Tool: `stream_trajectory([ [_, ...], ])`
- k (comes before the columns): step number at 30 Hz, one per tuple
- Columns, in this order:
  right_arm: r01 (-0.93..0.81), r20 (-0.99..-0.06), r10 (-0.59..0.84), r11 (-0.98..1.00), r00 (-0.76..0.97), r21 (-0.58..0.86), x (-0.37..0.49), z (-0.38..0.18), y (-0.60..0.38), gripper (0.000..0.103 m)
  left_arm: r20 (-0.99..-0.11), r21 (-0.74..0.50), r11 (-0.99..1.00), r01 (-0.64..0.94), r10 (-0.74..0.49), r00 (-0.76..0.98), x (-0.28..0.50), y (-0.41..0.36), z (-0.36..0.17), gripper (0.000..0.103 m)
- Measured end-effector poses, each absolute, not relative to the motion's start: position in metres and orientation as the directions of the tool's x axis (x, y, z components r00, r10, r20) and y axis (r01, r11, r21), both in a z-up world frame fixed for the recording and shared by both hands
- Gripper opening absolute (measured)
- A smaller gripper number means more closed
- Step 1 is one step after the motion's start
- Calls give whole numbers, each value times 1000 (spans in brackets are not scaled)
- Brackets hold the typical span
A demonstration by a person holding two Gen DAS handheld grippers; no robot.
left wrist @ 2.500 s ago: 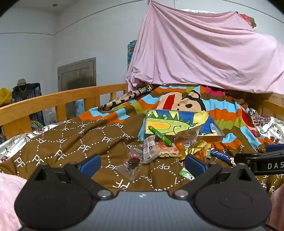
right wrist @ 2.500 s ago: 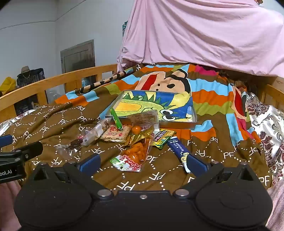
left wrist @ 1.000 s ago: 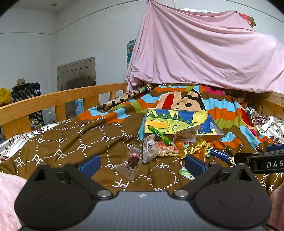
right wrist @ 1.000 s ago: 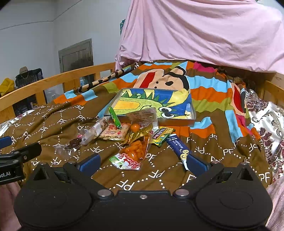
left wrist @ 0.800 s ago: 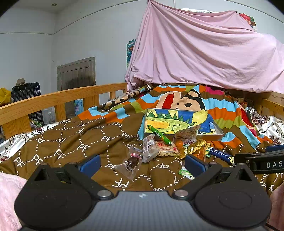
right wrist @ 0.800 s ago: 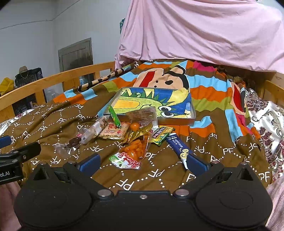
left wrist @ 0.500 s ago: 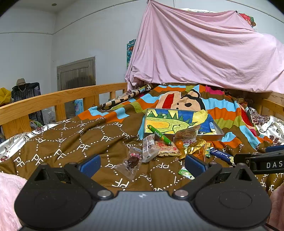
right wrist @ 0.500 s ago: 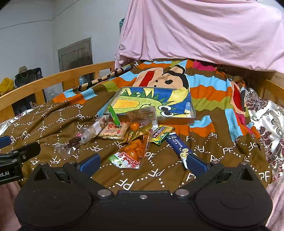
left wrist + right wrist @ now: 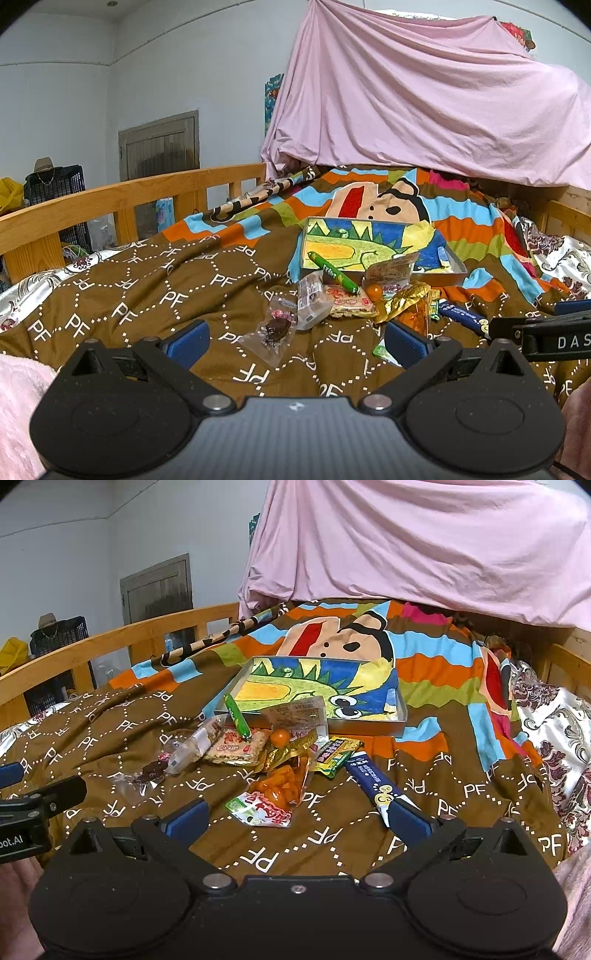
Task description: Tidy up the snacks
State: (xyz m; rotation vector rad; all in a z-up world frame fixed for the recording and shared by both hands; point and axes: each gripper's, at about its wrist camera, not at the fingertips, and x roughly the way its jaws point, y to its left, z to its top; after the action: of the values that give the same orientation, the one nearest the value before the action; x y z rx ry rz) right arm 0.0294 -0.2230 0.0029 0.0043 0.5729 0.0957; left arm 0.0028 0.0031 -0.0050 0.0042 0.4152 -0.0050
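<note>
Both my grippers hover low over the brown blanket printed with white "PF" letters [image 9: 332, 840], each one spread wide and holding nothing. My left gripper [image 9: 297, 338] has its blue pads apart, and straight ahead of it lies a clear wrapper with a dark chocolate piece [image 9: 275, 326]. My right gripper [image 9: 297, 818] is just as wide, with the orange snack bag with a green-and-red label [image 9: 273, 794] lying right between its fingers, a little ahead. Just beside the right finger lies a long dark blue bar wrapper [image 9: 371, 779], touching nothing of mine. Further up the pile: a yellow-green candy packet [image 9: 336, 751], a pale rice cracker pack with red print [image 9: 238, 747], a clear-wrapped white bar [image 9: 195, 747], a small round orange fruit [image 9: 279, 736], and a slim green stick snack [image 9: 236, 714] leaning on the rim of the shallow grey box lined with a green dinosaur drawing [image 9: 317, 692]. All the snacks sit heaped against the box's near edge, outside it.
</note>
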Motion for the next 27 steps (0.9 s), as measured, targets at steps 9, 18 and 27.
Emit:
stream_trajectory([
  [9,-87,-553,89,996,828,30,32,4,-223,102,-430,-3,1000,11,-11,903,7,3,-7,103],
  [18,-79,-575,82,996,814,29,36,4,-224,103,-473,-9,1000,-2,-3,881,14,4,-8,103],
  [27,-76,-642,91,996,761,50,51,1,-224,102,-538,-6,1000,-22,15,843,29,5,-9,103],
])
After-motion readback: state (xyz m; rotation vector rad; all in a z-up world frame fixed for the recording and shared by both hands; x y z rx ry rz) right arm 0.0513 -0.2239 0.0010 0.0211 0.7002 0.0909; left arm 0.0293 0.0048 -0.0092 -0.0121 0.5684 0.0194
